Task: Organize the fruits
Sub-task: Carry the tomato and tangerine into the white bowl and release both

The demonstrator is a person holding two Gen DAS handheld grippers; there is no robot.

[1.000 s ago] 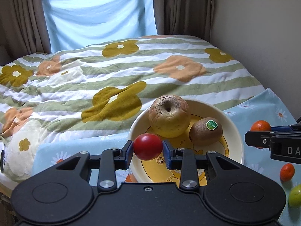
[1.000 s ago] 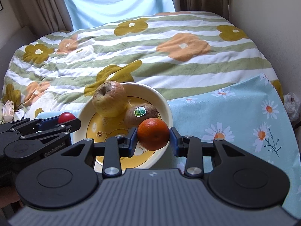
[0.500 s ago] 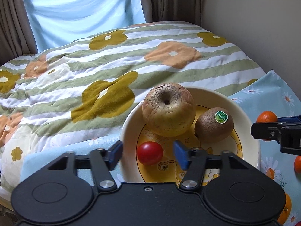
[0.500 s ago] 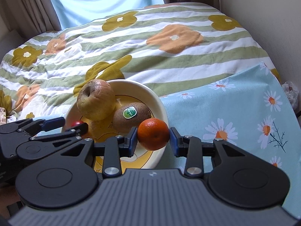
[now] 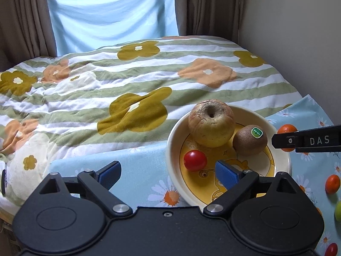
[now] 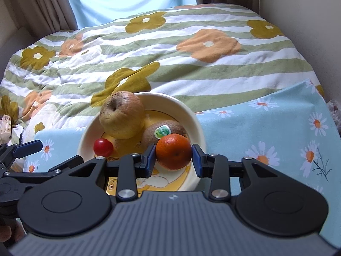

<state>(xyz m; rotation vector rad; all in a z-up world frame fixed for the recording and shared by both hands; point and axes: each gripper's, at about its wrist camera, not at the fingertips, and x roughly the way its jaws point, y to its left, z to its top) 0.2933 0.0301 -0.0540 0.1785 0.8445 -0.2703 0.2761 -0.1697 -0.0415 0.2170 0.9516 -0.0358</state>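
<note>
A cream bowl [image 5: 283,160] with a yellow inside stands on a blue daisy cloth and holds a wrinkled apple [image 5: 211,123], a kiwi [image 5: 249,140] with a green sticker and a red tomato [image 5: 195,160]. My left gripper [image 5: 168,173] is wide open and empty, pulled back from the tomato, at the bowl's near left rim. My right gripper [image 6: 173,159] is shut on an orange tangerine [image 6: 173,154] and holds it over the bowl [image 6: 192,117], in front of the kiwi [image 6: 164,130]. The apple [image 6: 121,117] and tomato [image 6: 103,147] show in the right wrist view too.
The blue daisy cloth [image 5: 138,164] lies over a striped flowered quilt [image 5: 127,85]. Loose fruit lies on the cloth right of the bowl: a tangerine [image 5: 332,184], a green fruit [image 5: 337,212] and a small red one [image 5: 331,249]. A wall rises at the right.
My left gripper let go of the tomato into the bowl, opened wide and drew back to the left. My right gripper carried the tangerine left over the bowl.
</note>
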